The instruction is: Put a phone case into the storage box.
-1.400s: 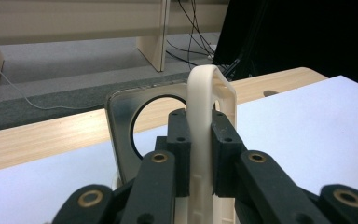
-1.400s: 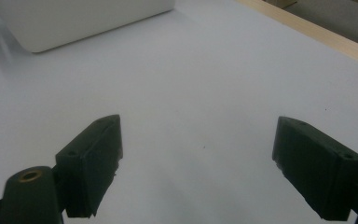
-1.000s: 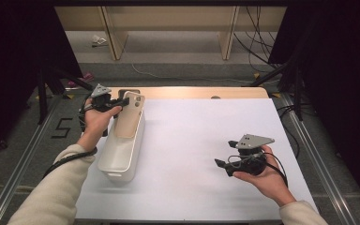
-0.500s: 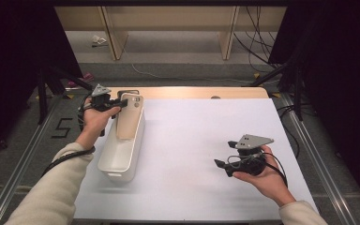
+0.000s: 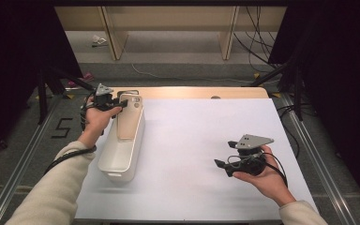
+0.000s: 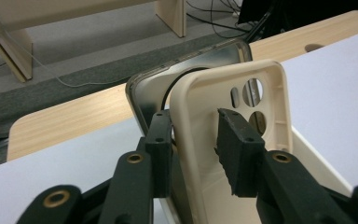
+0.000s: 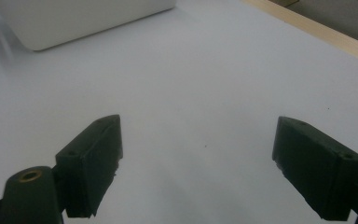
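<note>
A cream phone case [image 5: 130, 117] [image 6: 242, 93] stands on end in the far end of a long white bin [image 5: 122, 159], leaning on a silver-grey phone-shaped slab [image 6: 144, 93] behind it. My left gripper [image 5: 117, 104] [image 6: 193, 126] reaches in from the left and straddles the case's side wall. Its jaws have just been opening, and the pads stand off the wall with a gap showing, so it is open. My right gripper [image 5: 220, 166] [image 7: 196, 140] hovers low over the white sheet at the right, jaws wide open with nothing between them.
The white sheet [image 5: 201, 131] covers the table, with a wooden strip [image 5: 192, 92] along its far edge. The bin's near corner [image 7: 74, 18] lies ahead of the right gripper. Metal rails run along both table sides, with dark stands and cables beyond them.
</note>
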Tool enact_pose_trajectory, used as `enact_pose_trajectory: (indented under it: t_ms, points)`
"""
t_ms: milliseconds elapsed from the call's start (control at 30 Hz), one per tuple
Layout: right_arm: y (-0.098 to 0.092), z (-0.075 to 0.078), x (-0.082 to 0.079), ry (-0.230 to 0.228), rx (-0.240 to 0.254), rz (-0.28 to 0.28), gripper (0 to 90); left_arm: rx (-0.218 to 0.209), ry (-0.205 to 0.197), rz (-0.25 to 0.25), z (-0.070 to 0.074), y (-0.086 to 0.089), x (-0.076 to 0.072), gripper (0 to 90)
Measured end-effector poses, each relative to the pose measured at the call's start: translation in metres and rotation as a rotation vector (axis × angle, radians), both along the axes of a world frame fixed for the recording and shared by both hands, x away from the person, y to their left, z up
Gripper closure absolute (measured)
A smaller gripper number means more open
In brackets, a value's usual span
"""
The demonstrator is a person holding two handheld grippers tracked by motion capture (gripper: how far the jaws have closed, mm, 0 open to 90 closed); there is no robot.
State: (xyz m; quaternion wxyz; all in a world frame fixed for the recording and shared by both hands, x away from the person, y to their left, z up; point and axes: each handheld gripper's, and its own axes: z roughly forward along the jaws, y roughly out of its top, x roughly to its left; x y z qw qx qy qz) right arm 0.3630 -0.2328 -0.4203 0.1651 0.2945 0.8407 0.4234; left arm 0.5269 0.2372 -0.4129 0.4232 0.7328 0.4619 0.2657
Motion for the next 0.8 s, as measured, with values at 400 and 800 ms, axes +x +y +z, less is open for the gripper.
enact_pose_trajectory:
  t_ms: [400, 800]
  points:
    - [0.000, 0.000, 0.000, -0.002, -0.001, 0.000, 17.0, 0.070, -0.020, 0.032, 0.006, -0.001, -0.001, 59.2]
    - [0.000, 0.000, 0.000, -0.004, -0.001, -0.002, 17.0, -0.030, -0.017, 0.047, 0.012, 0.009, -0.018, 49.2]
